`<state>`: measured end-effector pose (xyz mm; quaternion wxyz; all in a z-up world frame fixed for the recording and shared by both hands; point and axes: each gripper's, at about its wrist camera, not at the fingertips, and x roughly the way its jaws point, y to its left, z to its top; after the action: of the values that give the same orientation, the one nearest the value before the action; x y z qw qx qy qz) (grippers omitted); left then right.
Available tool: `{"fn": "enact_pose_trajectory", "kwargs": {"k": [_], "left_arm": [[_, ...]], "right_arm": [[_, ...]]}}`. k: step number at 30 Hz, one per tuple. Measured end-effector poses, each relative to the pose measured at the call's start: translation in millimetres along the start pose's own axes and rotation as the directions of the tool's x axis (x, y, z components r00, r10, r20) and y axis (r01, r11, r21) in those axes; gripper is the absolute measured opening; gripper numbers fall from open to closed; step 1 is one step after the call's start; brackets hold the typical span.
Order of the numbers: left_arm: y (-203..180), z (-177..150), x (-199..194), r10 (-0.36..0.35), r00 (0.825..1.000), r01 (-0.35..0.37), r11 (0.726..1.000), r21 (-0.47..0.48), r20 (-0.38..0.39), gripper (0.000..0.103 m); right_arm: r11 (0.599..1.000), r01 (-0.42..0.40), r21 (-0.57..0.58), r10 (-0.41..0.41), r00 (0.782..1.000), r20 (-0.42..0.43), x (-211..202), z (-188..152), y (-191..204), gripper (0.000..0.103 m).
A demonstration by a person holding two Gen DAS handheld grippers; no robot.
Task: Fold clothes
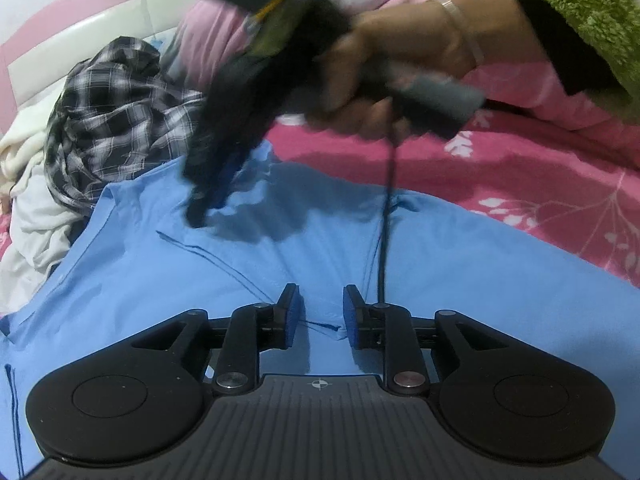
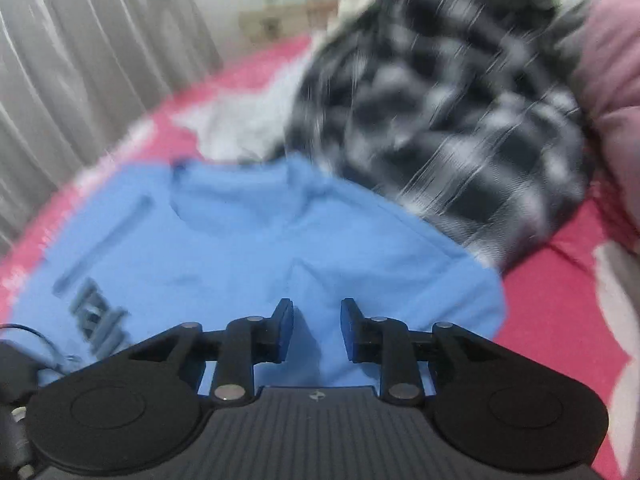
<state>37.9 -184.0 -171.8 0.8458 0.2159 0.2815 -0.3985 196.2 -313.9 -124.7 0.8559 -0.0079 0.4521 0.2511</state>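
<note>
Both grippers, left (image 1: 320,316) and right (image 2: 317,330), jaws apart over blue shirt (image 1: 280,264) (flat); plaid pile (image 1: 116,120) crowds its upper-left edge.

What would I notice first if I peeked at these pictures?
The big blue shirt spread flat over the pink bedsheet fills the middle of both views. Behind it sits a crumpled black-and-white checked shirt on a heap with a white cloth. In the left view, a hand in a fuzzy green sleeve holds the right gripper above the blue shirt, and the left gripper hangs open over it too.
</note>
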Motion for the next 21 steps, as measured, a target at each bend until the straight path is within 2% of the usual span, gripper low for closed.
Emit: {"fn": "enact_pose_trajectory", "kwargs": {"k": [1, 4, 7, 8, 10, 12, 13, 15, 16, 17, 21], "left_arm": [[0.6, 0.1, -0.7, 0.007, 1.0, -0.007, 1.0, -0.004, 0.001, 0.03], [4.3, 0.8, -5.0, 0.018, 1.0, -0.018, 1.0, -0.021, -0.007, 0.032], [7.6, 1.3, -12.8, 0.027, 1.0, -0.027, 0.999, -0.022, -0.01, 0.034], [8.3, 0.6, -14.4, 0.029, 1.0, -0.029, 0.999, -0.022, -0.012, 0.035], [10.3, -0.5, -14.8, 0.029, 0.999, -0.03, 0.999, -0.036, -0.02, 0.035], [9.8, -0.6, -12.9, 0.028, 0.999, -0.029, 0.998, -0.047, -0.023, 0.035], [9.3, -0.4, -11.8, 0.028, 0.999, -0.029, 0.998, -0.051, -0.024, 0.035], [8.5, -0.4, -10.9, 0.029, 0.999, -0.03, 0.998, -0.058, -0.022, 0.035], [8.7, -0.6, -10.9, 0.032, 0.999, -0.033, 0.997, -0.064, -0.023, 0.035], [9.3, -0.4, -11.5, 0.03, 0.999, -0.032, 0.997, -0.072, -0.023, 0.035], [13.9, -0.1, -13.7, 0.014, 1.0, -0.016, 0.995, -0.094, -0.026, 0.035]], "right_arm": [[0.999, 0.016, 0.046, -0.018, 0.999, 0.046, 1.7, 5.2, 0.5, 0.027], [0.985, -0.035, 0.17, 0.001, 0.981, 0.192, -16.8, 13.4, -4.1, 0.028], [0.984, -0.107, 0.14, 0.092, 0.99, 0.11, -24.8, 14.9, -0.8, 0.029], [0.988, -0.104, 0.118, 0.096, 0.992, 0.077, -21.7, 13.6, 3.6, 0.038], [0.998, -0.044, 0.045, 0.042, 0.998, 0.04, -13.9, 8.9, 21.0, 0.051], [0.999, 0.022, -0.029, -0.022, 1.0, 0.014, -2.3, 4.8, 38.5, 0.051], [0.996, 0.056, -0.064, -0.056, 0.998, 0.005, 6.6, 3.3, 46.8, 0.049], [0.99, 0.111, -0.092, -0.113, 0.993, -0.027, 21.3, 3.4, 54.0, 0.019], [0.987, 0.136, -0.084, -0.139, 0.99, -0.033, 22.7, 3.9, 56.0, 0.001], [0.987, 0.149, -0.062, -0.15, 0.989, -0.019, 20.1, 6.1, 54.7, 0.001], [0.997, 0.075, -0.029, -0.073, 0.996, 0.054, 10.5, 11.5, 56.8, 0.0]]}}
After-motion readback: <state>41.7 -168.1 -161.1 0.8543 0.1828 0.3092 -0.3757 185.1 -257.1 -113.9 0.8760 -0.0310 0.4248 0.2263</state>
